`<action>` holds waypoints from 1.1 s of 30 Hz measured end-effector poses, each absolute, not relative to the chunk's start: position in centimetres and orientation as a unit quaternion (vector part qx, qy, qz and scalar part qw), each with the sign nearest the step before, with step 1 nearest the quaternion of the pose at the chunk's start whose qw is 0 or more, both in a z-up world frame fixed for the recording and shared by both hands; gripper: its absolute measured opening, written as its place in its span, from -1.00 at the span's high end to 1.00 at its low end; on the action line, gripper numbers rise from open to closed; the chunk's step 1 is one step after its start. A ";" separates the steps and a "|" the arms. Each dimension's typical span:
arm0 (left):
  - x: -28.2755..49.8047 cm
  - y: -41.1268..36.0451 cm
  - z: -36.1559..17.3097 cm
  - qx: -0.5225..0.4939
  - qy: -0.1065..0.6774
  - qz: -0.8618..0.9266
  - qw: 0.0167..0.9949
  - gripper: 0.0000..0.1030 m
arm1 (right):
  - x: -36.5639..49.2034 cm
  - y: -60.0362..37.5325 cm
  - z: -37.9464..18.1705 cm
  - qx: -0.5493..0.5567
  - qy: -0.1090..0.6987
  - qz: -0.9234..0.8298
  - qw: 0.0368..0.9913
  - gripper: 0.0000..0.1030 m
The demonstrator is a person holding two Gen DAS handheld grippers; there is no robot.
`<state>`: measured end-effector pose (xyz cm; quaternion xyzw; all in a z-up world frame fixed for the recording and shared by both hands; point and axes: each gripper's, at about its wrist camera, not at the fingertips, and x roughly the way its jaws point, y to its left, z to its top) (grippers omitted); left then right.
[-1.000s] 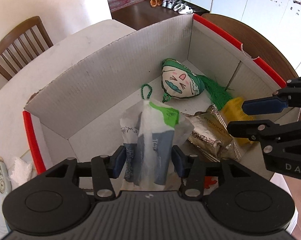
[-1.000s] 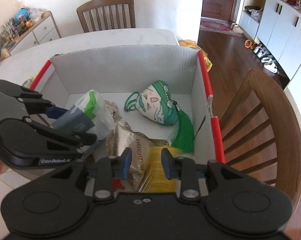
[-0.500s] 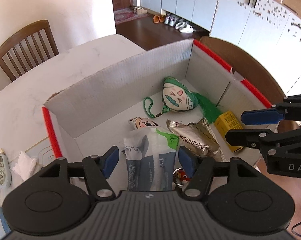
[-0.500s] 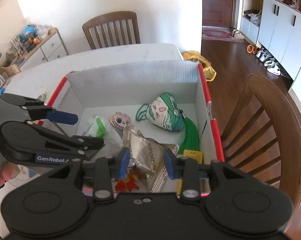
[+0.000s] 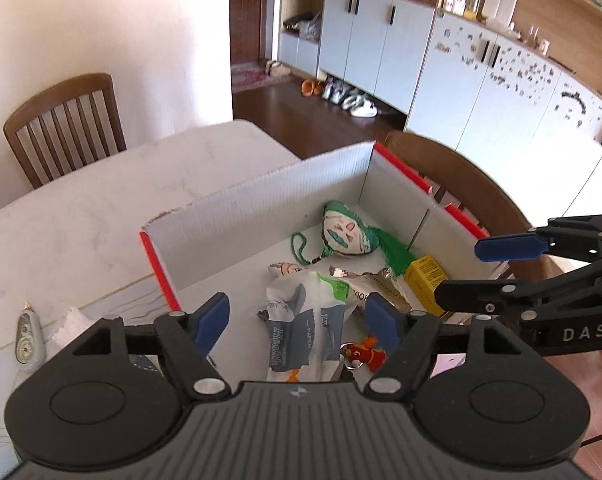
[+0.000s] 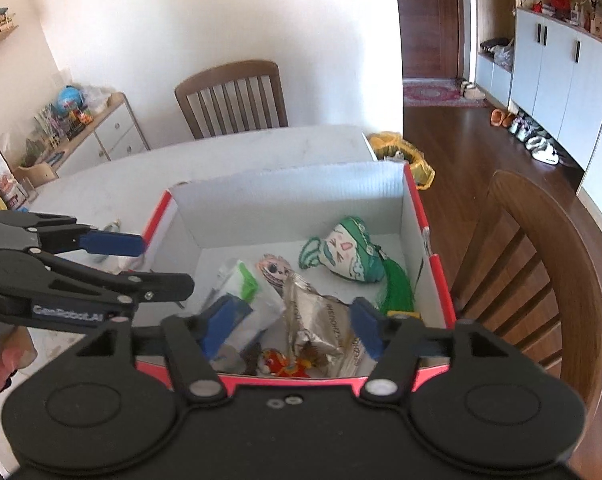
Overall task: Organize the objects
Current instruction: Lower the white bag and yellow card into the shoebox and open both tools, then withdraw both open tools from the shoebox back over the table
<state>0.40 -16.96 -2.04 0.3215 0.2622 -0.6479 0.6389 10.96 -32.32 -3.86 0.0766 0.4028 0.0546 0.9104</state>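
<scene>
The red-edged cardboard box (image 5: 261,216) is sitting on the white table (image 5: 101,200), holding everything: a soft green-haired face cushion (image 5: 343,234) with a tassel by the far wall, a limp tissue pack (image 5: 305,328) in front, a crinkly gold foil pouch (image 6: 321,320), a stiff yellow carton (image 5: 425,272) and a small red keyring toy (image 6: 285,362). All are looking light; the pack is best pinched across its middle. Left gripper (image 5: 297,320) and right gripper (image 6: 289,324) are both opening, gripping nothing, above the box.

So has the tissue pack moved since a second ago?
Yes. The tissue pack left the left tool, whose jaws are opening, and lies lower on the box floor.
</scene>
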 end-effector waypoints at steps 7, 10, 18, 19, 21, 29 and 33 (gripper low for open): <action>1.9 -14.5 -0.1 0.299 0.250 -0.662 0.640 -0.62 | 9.9 -30.7 -3.0 0.085 0.390 0.050 0.915 -0.57; 2.8 -13.6 0.4 0.290 0.252 -0.664 0.641 -0.71 | 9.6 -29.8 -2.6 0.089 0.382 0.049 0.918 -0.74; 5.2 -11.6 1.5 0.281 0.247 -0.669 0.642 -0.97 | 9.1 -27.1 -2.0 0.105 0.366 0.048 0.923 -0.90; 5.6 -11.3 1.6 0.279 0.244 -0.670 0.643 -0.98 | 9.0 -26.7 -2.0 0.106 0.365 0.045 0.924 -0.90; 6.3 -10.9 1.8 0.278 0.244 -0.674 0.640 -0.98 | 9.0 -26.0 -1.9 0.107 0.362 0.043 0.925 -0.91; 9.8 -9.3 1.9 0.277 0.236 -0.667 0.650 -1.00 | 9.1 -22.5 -1.7 0.116 0.347 0.047 0.929 -0.98; 12.2 -8.6 2.1 0.270 0.238 -0.658 0.661 -1.00 | 9.4 -20.3 -1.8 0.112 0.345 0.045 0.931 -0.98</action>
